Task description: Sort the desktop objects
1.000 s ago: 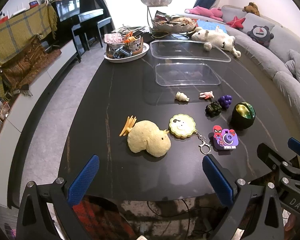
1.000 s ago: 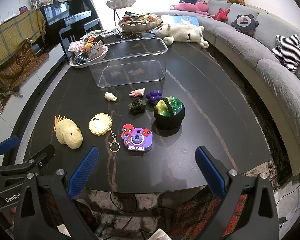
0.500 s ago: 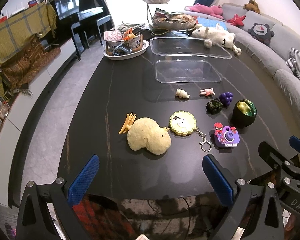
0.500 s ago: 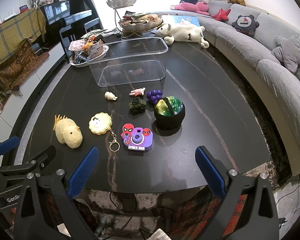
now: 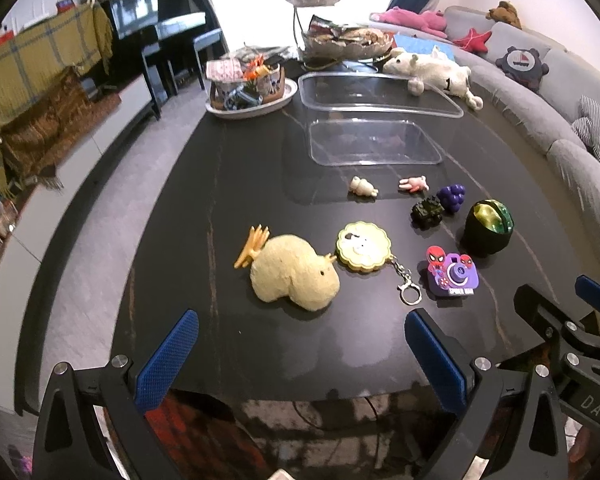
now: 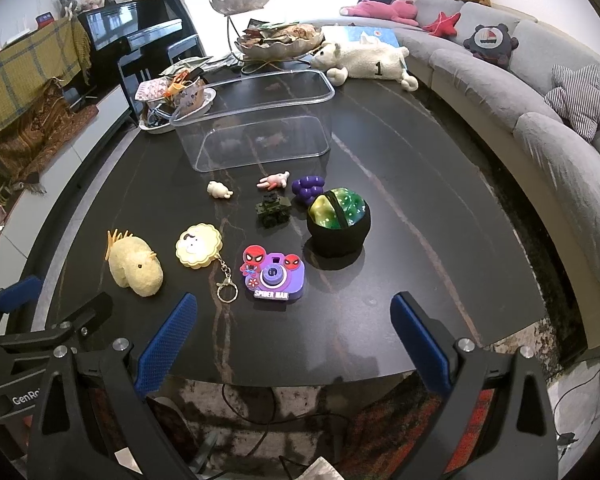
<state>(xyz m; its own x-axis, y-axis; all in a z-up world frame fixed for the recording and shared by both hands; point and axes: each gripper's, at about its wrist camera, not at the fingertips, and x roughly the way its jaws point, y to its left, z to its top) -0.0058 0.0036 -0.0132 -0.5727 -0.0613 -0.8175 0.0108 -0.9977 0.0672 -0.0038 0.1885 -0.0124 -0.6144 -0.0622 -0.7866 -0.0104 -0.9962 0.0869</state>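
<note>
Small toys lie on a black table [image 5: 228,168]: a yellow plush animal [image 5: 294,273] [image 6: 136,264], a round sheep keychain [image 5: 364,246] [image 6: 199,245], a purple Spider-Man toy camera [image 5: 452,275] [image 6: 273,273], a dark toy truck [image 6: 274,209], purple grapes [image 6: 308,188], a black bowl with green and yellow balls [image 6: 338,220], a pink figure [image 6: 274,180] and a cream figure [image 6: 219,190]. A clear plastic bin [image 6: 256,124] stands behind them. My left gripper [image 5: 300,354] and right gripper [image 6: 292,338] are both open and empty over the near table edge.
A white tray of clutter [image 5: 252,84], a metal tiered dish [image 5: 346,36] and a white plush sheep [image 5: 432,70] sit at the table's far end. A grey sofa [image 6: 540,120] curves along the right. A piano [image 5: 160,32] stands at the back left.
Both grippers have shifted slightly forward and up over the table edge. The toys have not moved.
</note>
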